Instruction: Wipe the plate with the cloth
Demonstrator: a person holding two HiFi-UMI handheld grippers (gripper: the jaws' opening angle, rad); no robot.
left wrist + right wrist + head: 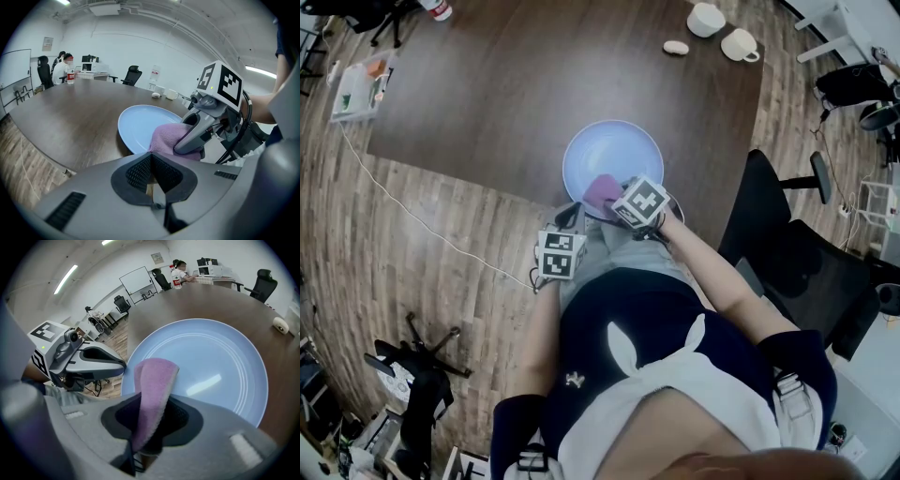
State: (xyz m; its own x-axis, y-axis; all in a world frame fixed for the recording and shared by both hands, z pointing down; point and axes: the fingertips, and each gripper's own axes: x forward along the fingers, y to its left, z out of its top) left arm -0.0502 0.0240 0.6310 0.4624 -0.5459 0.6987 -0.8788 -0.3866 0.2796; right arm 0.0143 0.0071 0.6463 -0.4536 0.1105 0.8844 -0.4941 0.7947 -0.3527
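Fingers (180,420) of the right gripper (151,427) are seen clamped on a folded pink cloth (154,385), which is held as a narrow upright strip with its free end reaching over the near left part of the pale blue plate (220,357). Whether the cloth is pressed onto the plate cannot be confirmed. The plate is set on the dark table (534,84), close to the edge nearest the person.

Several failures can be expected from this arrangement. Only a thin fold is gripped, so the cloth could be dragged out of the jaws if it is rubbed hard across the glaze. Little of it juts beyond the tips, so the plate could be scraped by the hard jaws if the gripper is tilted too steeply.

The plate itself appears unheld. The left gripper (151,180) is kept just beside the near rim, its fingers (133,173) drawn together but for a thin slit, with nothing seen gripped between them. A stroke pulled towards the person could therefore slide the plate off the table edge, which lies just beside it. The two grippers are also very near each other, and a sweep to the left could end in a knock between them.
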